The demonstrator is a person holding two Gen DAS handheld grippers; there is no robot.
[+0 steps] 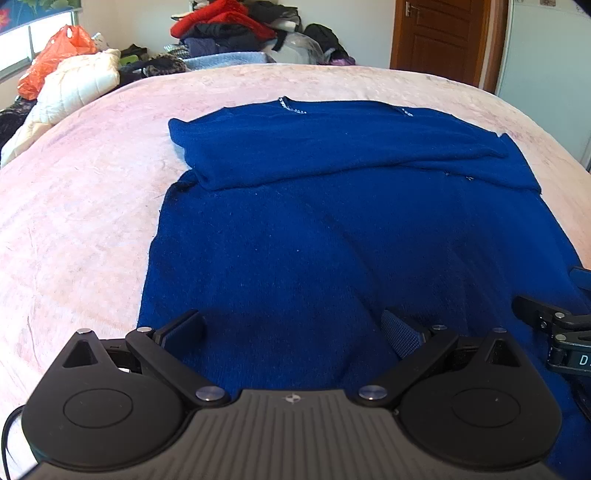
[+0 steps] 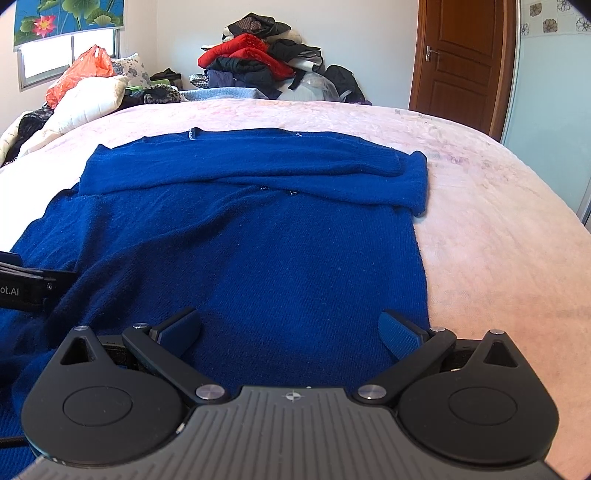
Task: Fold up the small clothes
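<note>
A dark blue knitted sweater [image 1: 332, 229] [image 2: 258, 240] lies flat on the pink bed cover [image 1: 74, 206] [image 2: 487, 236]. Both sleeves are folded across its far part, near the collar. My left gripper [image 1: 293, 332] is open just above the sweater's near hem, over its left half, with nothing between its fingers. My right gripper [image 2: 291, 330] is also open and holds nothing, low over the near hem on the sweater's right half. Each gripper shows at the edge of the other's view, close beside it.
A heap of red and dark clothes [image 1: 229, 26] [image 2: 258, 62] sits beyond the bed's far edge. A white quilted jacket [image 1: 74, 85] and an orange plastic bag [image 2: 85, 70] lie at far left. A brown door [image 2: 461, 55] stands at far right.
</note>
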